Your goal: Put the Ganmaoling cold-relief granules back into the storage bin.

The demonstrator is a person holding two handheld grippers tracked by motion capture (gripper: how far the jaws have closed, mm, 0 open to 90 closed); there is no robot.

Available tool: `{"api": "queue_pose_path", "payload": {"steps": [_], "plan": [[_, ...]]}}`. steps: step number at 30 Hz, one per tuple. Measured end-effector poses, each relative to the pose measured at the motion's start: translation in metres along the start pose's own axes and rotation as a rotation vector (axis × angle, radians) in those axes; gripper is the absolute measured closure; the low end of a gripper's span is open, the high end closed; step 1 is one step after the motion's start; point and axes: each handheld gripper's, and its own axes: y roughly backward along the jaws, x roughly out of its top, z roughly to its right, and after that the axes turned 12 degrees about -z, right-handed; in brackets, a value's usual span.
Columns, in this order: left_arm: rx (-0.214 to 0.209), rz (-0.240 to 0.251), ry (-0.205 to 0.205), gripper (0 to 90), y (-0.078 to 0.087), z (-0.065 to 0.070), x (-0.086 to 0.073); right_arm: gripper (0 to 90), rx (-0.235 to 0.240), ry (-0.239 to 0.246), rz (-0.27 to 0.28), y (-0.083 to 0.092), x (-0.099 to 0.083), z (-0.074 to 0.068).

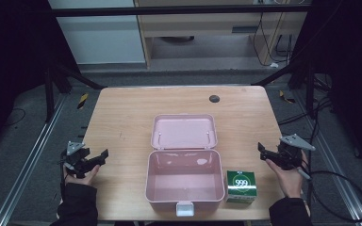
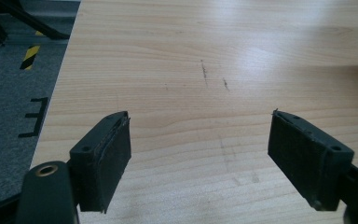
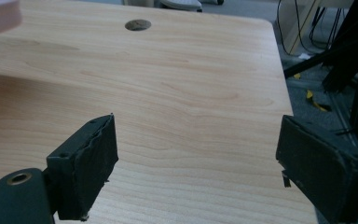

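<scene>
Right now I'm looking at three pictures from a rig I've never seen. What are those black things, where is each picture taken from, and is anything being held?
There is no robot: a person holds a hand-held two-jaw gripper in each hand. The high view looks down on a wooden table, with the left gripper and right gripper at its sides. In the middle lies an open, empty pink box, its lid laid back. A small green carton marked 999 stands right of it. The other two pictures come from cameras riding on each gripper, looking along its black jaws. Both stand wide open over bare wood, holding nothing.
</scene>
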Motion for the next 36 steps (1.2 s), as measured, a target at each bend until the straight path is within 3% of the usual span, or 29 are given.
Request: {"api": "queue_pose_path", "payload": {"steps": [5, 9, 15, 25, 29, 30, 32, 35, 36], "plan": [[0.004, -0.007, -0.027, 21.7, -0.002, 0.004, -0.002, 13.5, 0.012, 0.015, 0.048, 0.017, 0.010, -0.001], [0.004, -0.015, -0.039, 21.9, -0.002, 0.005, -0.002, 13.4, 0.022, 0.038, 0.055, 0.026, 0.017, -0.003], [0.009, -0.032, -0.049, 22.0, -0.002, 0.004, -0.003, 12.2, 0.092, 0.127, 0.028, 0.039, 0.036, -0.008], [0.010, -0.053, -0.067, 21.9, -0.004, 0.006, -0.004, 10.3, 0.157, 0.230, 0.003, 0.055, 0.054, -0.011], [0.008, -0.059, -0.074, 21.9, -0.005, 0.006, -0.005, 9.2, 0.173, 0.288, -0.005, 0.063, 0.061, -0.015], [0.009, -0.062, -0.078, 21.9, -0.005, 0.007, -0.005, 8.8, 0.187, 0.321, -0.017, 0.068, 0.064, -0.016], [0.008, -0.058, -0.077, 21.9, -0.005, 0.007, -0.005, 8.7, 0.189, 0.328, -0.024, 0.070, 0.065, -0.017], [0.009, -0.066, -0.085, 21.9, -0.006, 0.007, -0.005, 8.0, 0.211, 0.404, -0.059, 0.078, 0.070, -0.022], [0.008, -0.068, -0.083, 21.9, -0.006, 0.007, -0.005, 8.0, 0.211, 0.404, -0.059, 0.078, 0.070, -0.022]]}}
